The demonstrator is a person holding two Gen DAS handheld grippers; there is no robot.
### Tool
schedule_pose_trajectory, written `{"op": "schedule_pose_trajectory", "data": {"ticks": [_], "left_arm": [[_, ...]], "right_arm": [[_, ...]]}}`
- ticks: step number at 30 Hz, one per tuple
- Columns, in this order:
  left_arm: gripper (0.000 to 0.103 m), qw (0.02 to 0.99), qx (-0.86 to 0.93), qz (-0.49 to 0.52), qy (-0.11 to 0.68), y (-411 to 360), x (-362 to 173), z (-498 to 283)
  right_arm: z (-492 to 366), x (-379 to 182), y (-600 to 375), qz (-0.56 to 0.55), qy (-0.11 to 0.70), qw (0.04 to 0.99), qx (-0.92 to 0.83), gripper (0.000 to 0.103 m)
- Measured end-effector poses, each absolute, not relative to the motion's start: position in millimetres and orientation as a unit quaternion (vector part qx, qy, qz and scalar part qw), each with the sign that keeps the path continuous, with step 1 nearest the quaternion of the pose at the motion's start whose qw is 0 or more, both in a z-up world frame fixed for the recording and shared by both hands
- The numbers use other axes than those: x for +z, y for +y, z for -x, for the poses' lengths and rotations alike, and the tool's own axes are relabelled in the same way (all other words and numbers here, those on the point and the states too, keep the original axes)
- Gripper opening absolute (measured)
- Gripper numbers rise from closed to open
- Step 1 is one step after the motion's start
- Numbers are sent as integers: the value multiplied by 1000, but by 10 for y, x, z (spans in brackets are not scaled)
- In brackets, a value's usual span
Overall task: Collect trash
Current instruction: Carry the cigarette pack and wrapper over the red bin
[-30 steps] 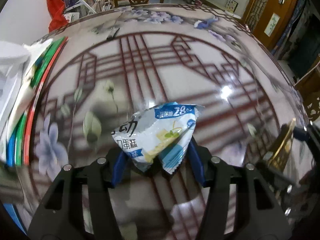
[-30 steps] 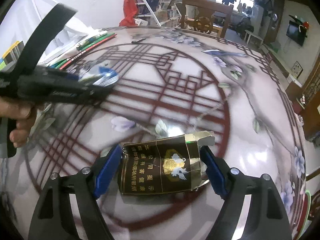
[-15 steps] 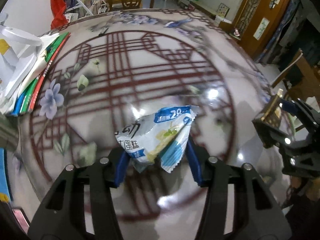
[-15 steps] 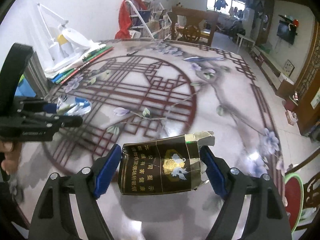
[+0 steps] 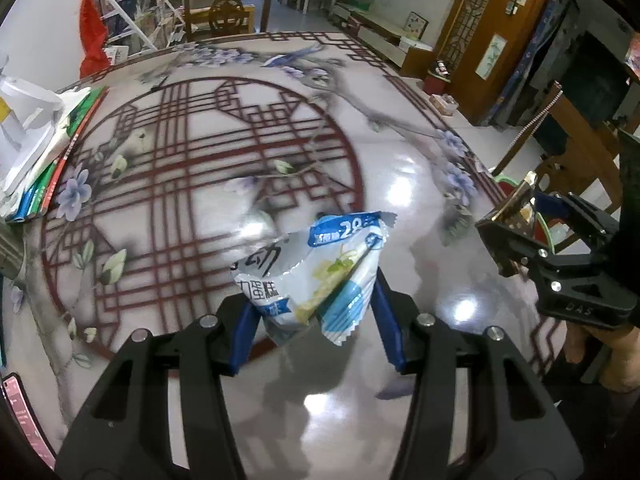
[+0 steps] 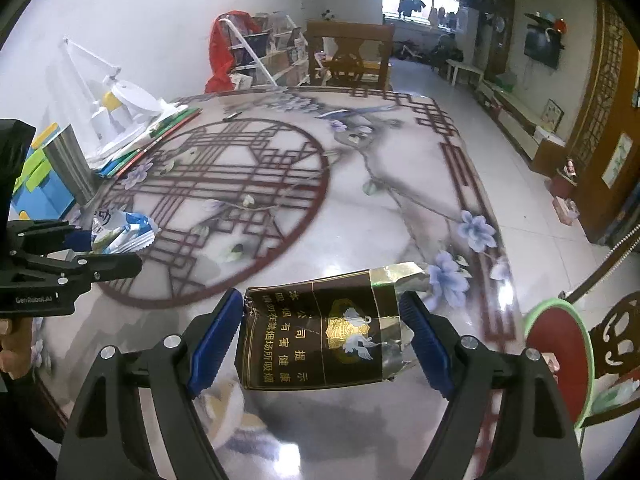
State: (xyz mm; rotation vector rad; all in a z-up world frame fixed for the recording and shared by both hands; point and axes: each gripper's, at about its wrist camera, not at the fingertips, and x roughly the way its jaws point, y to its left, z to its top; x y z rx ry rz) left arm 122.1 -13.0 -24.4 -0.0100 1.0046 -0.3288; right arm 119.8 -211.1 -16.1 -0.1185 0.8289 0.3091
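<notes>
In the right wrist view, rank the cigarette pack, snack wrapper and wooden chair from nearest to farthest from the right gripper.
1. cigarette pack, between the right gripper fingers.
2. snack wrapper, left, in the left gripper.
3. wooden chair, beyond the table's far end.

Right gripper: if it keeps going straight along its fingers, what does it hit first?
Likely the bare tabletop: the right gripper points down at it with the cigarette pack clamped between its pads. Nothing else shows in that line; depth is uncertain.

A glossy bench (image 6: 360,208) printed with red lattice and purple flowers fills the view. Stacked books (image 6: 160,132) and a white desk lamp (image 6: 120,96) sit at ten o'clock; a wooden chair (image 6: 348,56) at twelve.
</notes>
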Motion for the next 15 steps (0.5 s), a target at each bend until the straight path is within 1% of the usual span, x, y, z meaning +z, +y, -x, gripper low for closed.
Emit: {"op": "schedule_pose_trajectory", "data": {"ticks": [9,15], "left_arm": [[50,860,-190,-6,474,-580,-141,-1254],[50,854,-221,-12,470,-1031,-81,-1367]], "right_arm": [[-1129,39,-2511,36,391,910,135,77],[-1115,162,-2914,24,384,916,116,77]]}}
